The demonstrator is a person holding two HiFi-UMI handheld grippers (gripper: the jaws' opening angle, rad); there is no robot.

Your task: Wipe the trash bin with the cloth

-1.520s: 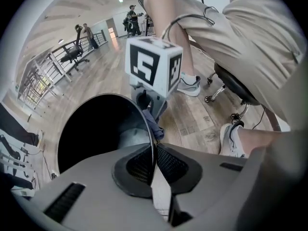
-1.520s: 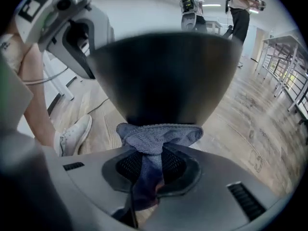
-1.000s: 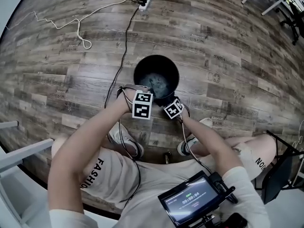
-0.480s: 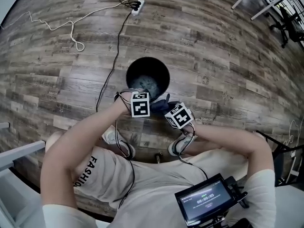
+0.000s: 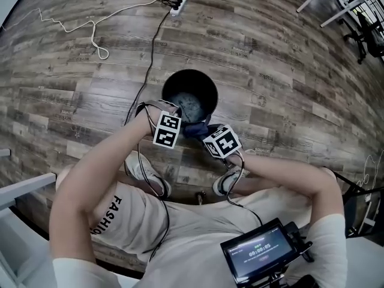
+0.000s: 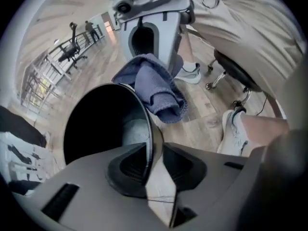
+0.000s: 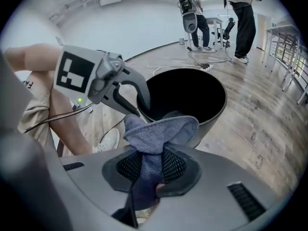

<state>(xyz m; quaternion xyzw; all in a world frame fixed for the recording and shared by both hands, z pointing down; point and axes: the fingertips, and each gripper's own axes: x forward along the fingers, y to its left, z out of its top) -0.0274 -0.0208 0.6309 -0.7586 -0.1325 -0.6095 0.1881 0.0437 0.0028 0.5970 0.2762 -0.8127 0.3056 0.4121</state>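
The black round trash bin stands on the wood floor in front of my knees. My left gripper is at its near rim; in the left gripper view the thin rim runs between the jaws, which are opening, with a gap beside one pad. My right gripper hovers just outside the bin's near wall, shut on a bunched blue-grey cloth. The cloth rises from the right gripper and its top lies against the bin's outer wall. The left gripper view shows the cloth beyond the bin.
A black cable and a white cord run to a power strip at the far side. My white shoes rest near the bin. A device with a screen hangs at my chest. People stand far off by desks.
The right gripper has drawn back from the bin's rim toward me with the cloth. The left gripper's cube has tilted leftward at the rim and its jaws have parted.
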